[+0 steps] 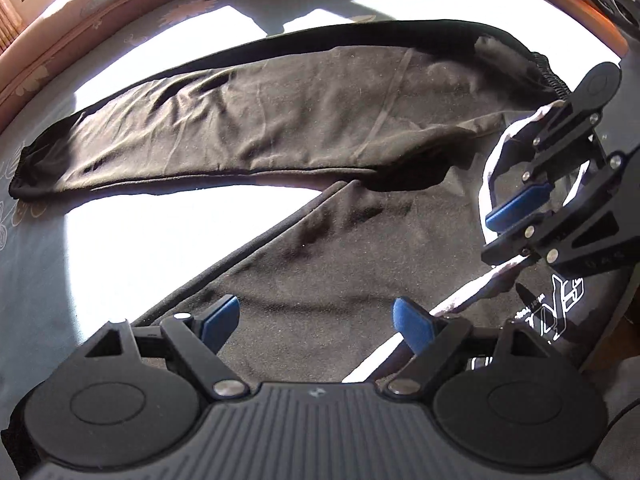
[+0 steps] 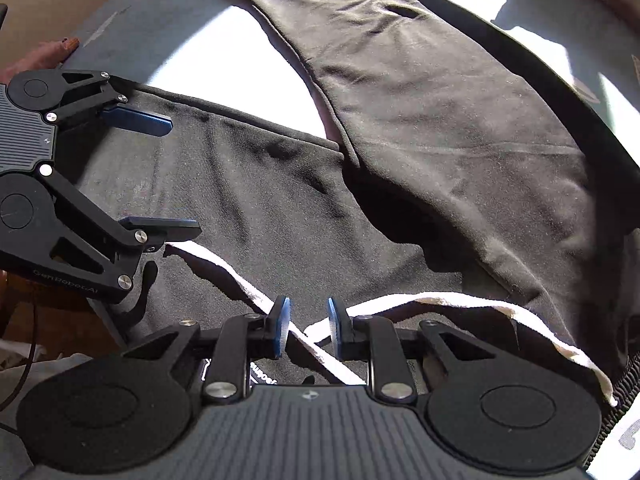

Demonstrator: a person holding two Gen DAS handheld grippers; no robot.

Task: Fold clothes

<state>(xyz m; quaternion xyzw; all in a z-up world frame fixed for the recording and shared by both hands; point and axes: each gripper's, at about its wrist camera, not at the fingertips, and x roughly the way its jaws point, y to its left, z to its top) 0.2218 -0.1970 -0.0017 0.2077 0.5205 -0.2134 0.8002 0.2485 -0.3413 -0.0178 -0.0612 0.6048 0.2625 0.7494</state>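
**Black trousers spread on the bed, both grippers above the waist end**

In the left wrist view, the black trousers lie flat on a grey flower-printed bed sheet. One leg runs from its cuff at the left edge across the upper middle of the frame; the other slants from the centre down to the lower middle. Bright sunlight falls on the sheet between the legs. At the lower middle, the left gripper hangs over that slanting leg, its blue-padded fingers spread wide with nothing between them. At the right edge, the right gripper sits over the waist end, near the elastic waistband.

In the right wrist view, the left gripper enters from the left edge, wide apart. At the lower middle, the right gripper has its fingers only narrowly parted; a white drawstring passes beneath the gap, not pinched.
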